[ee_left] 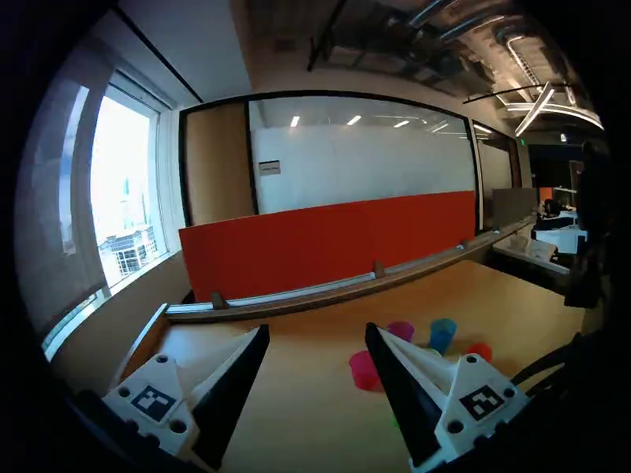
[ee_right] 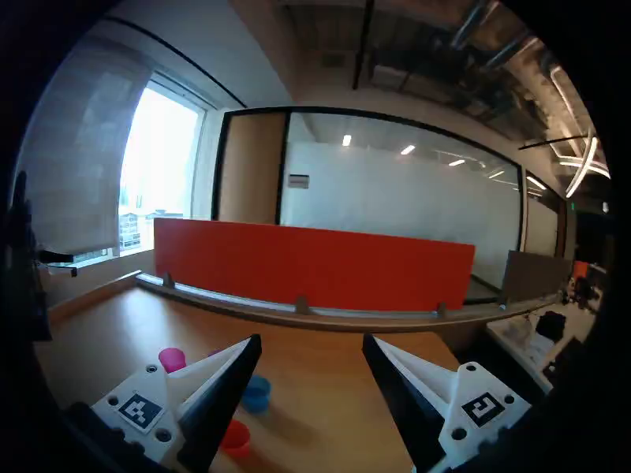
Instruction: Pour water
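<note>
In the left gripper view my left gripper point(ee_left: 317, 337) stands open above a wooden table point(ee_left: 505, 296), nothing between its fingers. Several small plastic cups stand right of it: a pink cup point(ee_left: 364, 370) beside the right finger, a magenta cup point(ee_left: 401, 329), a blue cup point(ee_left: 442, 334) and a red cup point(ee_left: 479, 350). In the right gripper view my right gripper point(ee_right: 311, 347) is open too, with nothing held. Low on its left sit a pink cup point(ee_right: 172, 359), a blue cup point(ee_right: 256, 392) and a red cup point(ee_right: 236, 437), partly hidden by the left finger.
An orange divider panel point(ee_left: 331, 236) with a grey rail runs along the table's far edge. A bright window point(ee_left: 126, 197) is on the left. Behind stands a glass wall point(ee_right: 394, 189). Desks with clutter point(ee_right: 552, 327) lie to the right.
</note>
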